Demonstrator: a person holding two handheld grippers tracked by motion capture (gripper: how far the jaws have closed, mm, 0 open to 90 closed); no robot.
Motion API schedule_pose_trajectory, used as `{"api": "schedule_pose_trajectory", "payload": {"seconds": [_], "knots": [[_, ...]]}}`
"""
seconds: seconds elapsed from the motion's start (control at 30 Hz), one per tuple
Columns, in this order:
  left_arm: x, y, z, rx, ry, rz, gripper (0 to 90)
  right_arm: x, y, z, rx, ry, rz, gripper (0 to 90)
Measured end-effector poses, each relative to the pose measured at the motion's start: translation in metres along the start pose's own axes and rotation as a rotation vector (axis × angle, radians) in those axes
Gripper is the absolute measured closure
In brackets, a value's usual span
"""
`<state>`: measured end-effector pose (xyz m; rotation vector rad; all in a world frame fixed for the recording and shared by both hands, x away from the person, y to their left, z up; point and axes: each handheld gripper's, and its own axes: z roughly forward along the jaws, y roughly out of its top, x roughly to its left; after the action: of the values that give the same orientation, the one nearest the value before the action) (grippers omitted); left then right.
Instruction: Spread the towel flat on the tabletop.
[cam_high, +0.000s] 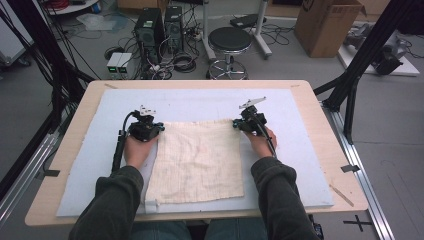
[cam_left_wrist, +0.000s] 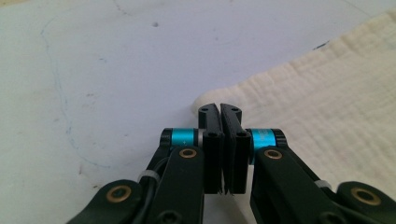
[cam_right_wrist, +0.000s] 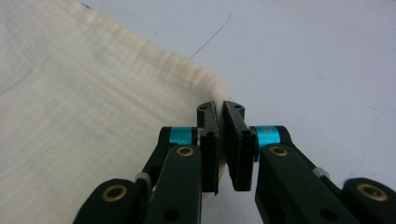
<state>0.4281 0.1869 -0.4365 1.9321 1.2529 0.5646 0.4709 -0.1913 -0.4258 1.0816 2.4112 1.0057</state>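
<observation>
From above, the cream crinkled muslin cloth (cam_high: 196, 161) lies flat on the pale blue tabletop (cam_high: 305, 150) between both tongs, each at a far corner; the left tongs (cam_left_wrist: 219, 111) look pinched shut on its corner, and the right tongs (cam_right_wrist: 219, 106) nip theirs likewise, probably to lift or fold it evenly.
</observation>
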Motion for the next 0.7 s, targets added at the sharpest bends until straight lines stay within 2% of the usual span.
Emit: {"api": "schedule_pose_trajectory", "payload": {"seconds": [0.07, 0.1, 0.17, 0.23, 0.37, 0.43, 0.53, 0.6, 0.63, 0.7], "knots": [[0.002, -0.002, 0.003, 0.006, -0.005, -0.020, 86.0, -0.003, -0.002, 0.005, -0.004, 0.011, 0.027, 82.0], [0.002, -0.002, 0.002, 0.008, -0.007, -0.016, 84.7, -0.005, -0.003, 0.007, 0.000, 0.015, 0.038, 79.9], [0.002, -0.001, 0.000, -0.008, -0.010, -0.020, 77.5, -0.007, -0.005, 0.008, -0.005, 0.022, 0.056, 75.9], [0.004, 0.000, -0.002, -0.019, -0.007, -0.029, 74.1, -0.008, -0.006, 0.006, -0.006, 0.042, 0.076, 71.6], [0.006, -0.001, -0.004, 0.002, -0.016, -0.049, 64.8, -0.010, -0.006, 0.000, -0.036, 0.056, 0.090, 65.4], [0.006, -0.001, -0.003, 0.008, -0.016, -0.062, 59.9, -0.011, -0.007, -0.001, -0.035, 0.064, 0.111, 63.4], [0.007, -0.002, 0.002, 0.011, -0.018, -0.080, 57.4, -0.013, -0.008, 0.001, -0.031, 0.070, 0.128, 60.2], [0.007, -0.004, 0.006, 0.027, -0.019, -0.077, 57.1, -0.012, -0.008, 0.004, -0.017, 0.069, 0.130, 58.7], [0.007, -0.004, 0.006, 0.020, -0.013, -0.068, 57.9, -0.012, -0.009, 0.006, -0.008, 0.057, 0.123, 58.4], [0.007, -0.004, 0.007, 0.011, -0.020, -0.055, 66.7, -0.012, -0.009, 0.009, 0.007, 0.048, 0.119, 61.3]]}}
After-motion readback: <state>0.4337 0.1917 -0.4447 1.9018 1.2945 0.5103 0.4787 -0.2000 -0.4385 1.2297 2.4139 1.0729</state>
